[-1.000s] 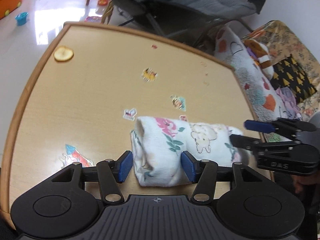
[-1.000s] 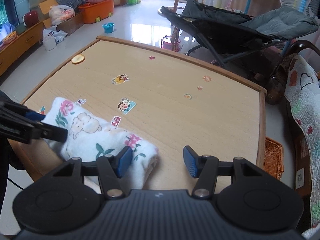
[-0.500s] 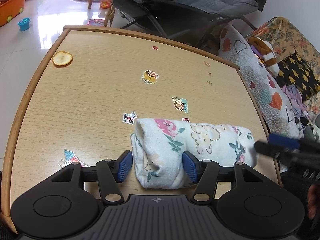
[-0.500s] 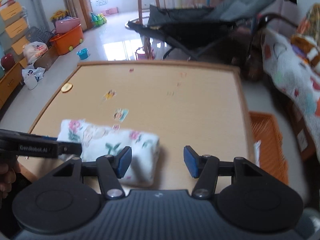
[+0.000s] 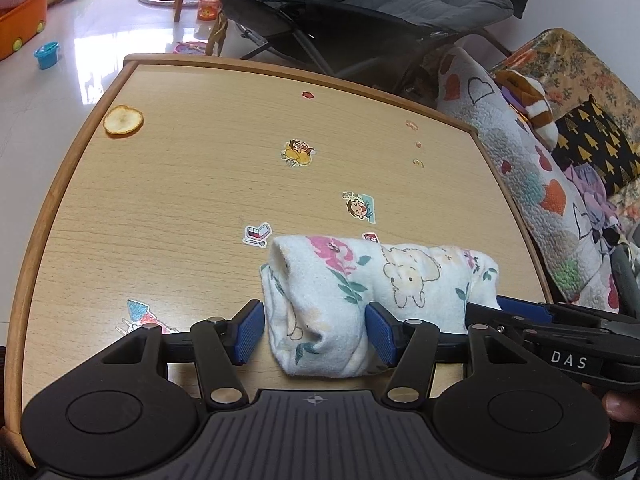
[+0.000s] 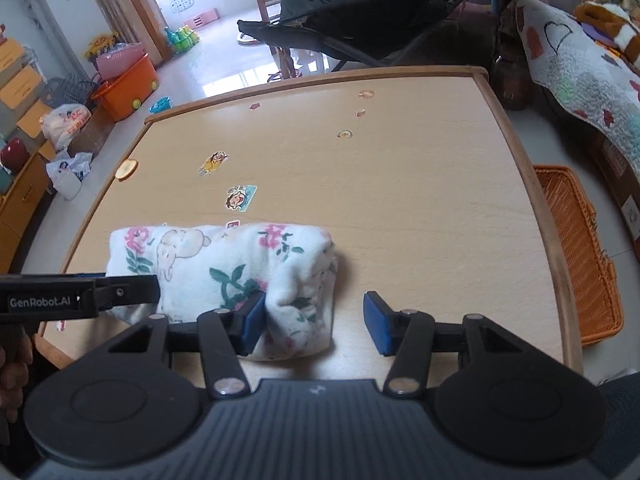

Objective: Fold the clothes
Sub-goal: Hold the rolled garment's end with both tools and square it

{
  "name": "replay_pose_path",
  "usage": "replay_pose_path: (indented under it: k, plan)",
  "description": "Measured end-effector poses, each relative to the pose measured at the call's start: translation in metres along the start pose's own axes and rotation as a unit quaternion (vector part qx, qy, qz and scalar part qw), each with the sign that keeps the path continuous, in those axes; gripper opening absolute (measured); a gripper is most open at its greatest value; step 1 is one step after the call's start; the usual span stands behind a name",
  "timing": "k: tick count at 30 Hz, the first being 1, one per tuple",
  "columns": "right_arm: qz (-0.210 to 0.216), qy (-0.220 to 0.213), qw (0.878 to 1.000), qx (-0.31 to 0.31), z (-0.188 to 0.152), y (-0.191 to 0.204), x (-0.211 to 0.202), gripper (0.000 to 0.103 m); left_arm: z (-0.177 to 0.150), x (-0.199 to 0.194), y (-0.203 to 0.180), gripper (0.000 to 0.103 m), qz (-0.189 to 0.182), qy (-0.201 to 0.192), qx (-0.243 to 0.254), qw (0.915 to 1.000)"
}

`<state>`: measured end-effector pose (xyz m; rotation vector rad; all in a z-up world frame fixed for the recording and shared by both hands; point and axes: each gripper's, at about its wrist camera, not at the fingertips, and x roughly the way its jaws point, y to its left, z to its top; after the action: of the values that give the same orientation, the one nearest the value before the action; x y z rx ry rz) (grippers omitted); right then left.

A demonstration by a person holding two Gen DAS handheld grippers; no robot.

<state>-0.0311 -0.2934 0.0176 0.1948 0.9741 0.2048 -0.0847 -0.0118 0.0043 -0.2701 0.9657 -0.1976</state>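
Note:
A white cloth with pink flowers and a bear print [image 5: 372, 280] lies folded into a thick bundle near the front edge of the wooden table [image 5: 180, 184]. It also shows in the right wrist view [image 6: 224, 268]. My left gripper [image 5: 316, 332] is open, its blue pads on either side of the bundle's left end. My right gripper [image 6: 316, 320] is open at the bundle's right end, with the end lying between the pads. Each gripper shows in the other's view, the right one [image 5: 552, 336] and the left one [image 6: 80, 296].
Stickers [image 5: 298, 153] and an orange slice [image 5: 123, 121] lie on the table. A grey folding chair [image 5: 360, 12] stands behind it. A sofa with a quilt [image 5: 532, 184] is on the right. An orange basket [image 6: 576, 252] sits on the floor to the right.
The right gripper swung away from the bundle's right end and has come back low beside it. The left gripper and the bundle have barely moved.

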Motion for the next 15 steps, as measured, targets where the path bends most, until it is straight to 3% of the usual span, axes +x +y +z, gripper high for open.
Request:
replay_pose_path:
  k: [6, 15]
  plan:
    - [0.029, -0.004, 0.999, 0.013, -0.0036, 0.0004, -0.0006, 0.031, -0.0003, 0.0001, -0.0015, 0.059, -0.002, 0.002, 0.001, 1.0000]
    - [0.036, -0.006, 0.999, 0.010, -0.0042, 0.0051, -0.0027, 0.021, -0.0035, 0.0010, -0.0011, 0.046, -0.026, 0.008, -0.011, 0.9996]
